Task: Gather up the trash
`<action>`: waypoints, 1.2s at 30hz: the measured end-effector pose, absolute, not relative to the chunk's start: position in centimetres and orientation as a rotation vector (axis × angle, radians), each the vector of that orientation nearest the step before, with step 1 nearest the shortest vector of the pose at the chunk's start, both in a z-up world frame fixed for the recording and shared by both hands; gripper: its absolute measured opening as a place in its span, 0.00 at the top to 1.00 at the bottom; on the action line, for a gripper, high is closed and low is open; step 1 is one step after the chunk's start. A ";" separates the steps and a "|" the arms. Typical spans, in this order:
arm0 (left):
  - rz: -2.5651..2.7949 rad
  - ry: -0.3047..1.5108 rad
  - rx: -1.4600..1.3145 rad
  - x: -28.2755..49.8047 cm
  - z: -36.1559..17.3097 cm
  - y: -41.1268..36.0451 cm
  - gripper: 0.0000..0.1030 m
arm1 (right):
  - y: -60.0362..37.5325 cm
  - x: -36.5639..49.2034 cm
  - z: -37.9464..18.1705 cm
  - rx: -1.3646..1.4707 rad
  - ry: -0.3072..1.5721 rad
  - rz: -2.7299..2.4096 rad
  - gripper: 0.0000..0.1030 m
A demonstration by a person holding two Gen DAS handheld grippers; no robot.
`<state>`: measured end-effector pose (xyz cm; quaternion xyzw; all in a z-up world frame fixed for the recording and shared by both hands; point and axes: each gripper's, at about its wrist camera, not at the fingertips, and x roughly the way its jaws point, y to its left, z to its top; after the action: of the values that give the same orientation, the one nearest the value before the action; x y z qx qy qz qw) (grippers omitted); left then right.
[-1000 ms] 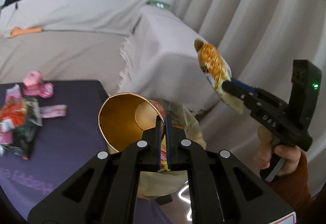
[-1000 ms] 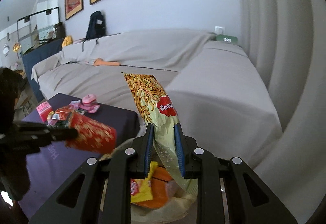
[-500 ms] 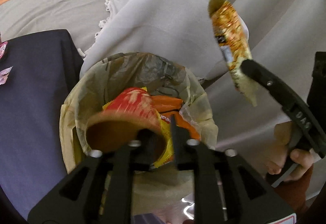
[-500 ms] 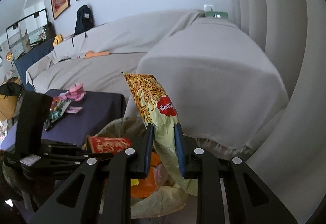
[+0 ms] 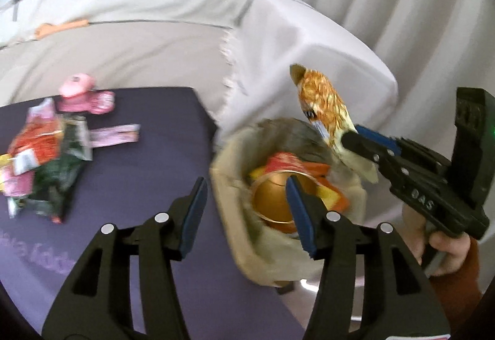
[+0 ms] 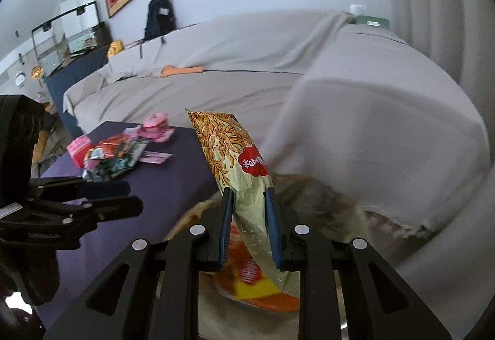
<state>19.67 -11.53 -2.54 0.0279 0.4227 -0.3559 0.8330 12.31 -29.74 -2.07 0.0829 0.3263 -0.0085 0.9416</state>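
My left gripper (image 5: 244, 201) is open and empty, above the table edge and the rim of the trash bin (image 5: 235, 231). The red and gold paper cup (image 5: 278, 194) lies inside the bin on orange and yellow wrappers. My right gripper (image 6: 249, 210) is shut on a yellow noodle snack bag (image 6: 235, 157) and holds it upright over the bin (image 6: 324, 194). The bag also shows in the left wrist view (image 5: 324, 102), over the bin's far rim. A pile of wrappers (image 5: 46, 154) lies on the purple table (image 5: 139, 185).
A pink container (image 5: 80, 92) and a pink packet (image 5: 114, 136) lie on the table near the pile. A sofa under a grey sheet (image 6: 340, 92) stands behind the table and bin. Curtains (image 5: 402, 0) hang at the right.
My left gripper has opened and let go of the paper cup, which now lies in the bin. The left gripper has lifted back. The right gripper still holds the snack bag.
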 end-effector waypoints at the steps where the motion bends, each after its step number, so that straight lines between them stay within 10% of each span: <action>1: -0.735 0.886 0.050 19.7 -2.5 -10.9 0.49 | -29.0 12.6 -2.5 0.166 0.676 -0.013 0.79; 15: -0.598 0.859 -0.066 20.2 -4.1 -3.5 0.47 | -28.3 13.9 -12.8 0.183 0.925 -0.094 0.79; 24: -0.517 0.813 -0.102 20.3 -4.0 0.7 0.46 | -29.7 12.3 -10.6 0.196 0.867 -0.129 0.57; 36: -0.347 0.709 -0.148 21.1 -3.4 9.6 0.46 | -24.8 12.7 -4.8 0.115 0.731 -0.030 0.54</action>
<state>21.13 9.64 -3.39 -0.0721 0.3450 -0.1690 0.9204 12.70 -24.82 -4.82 0.0560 0.3570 -0.0147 0.9323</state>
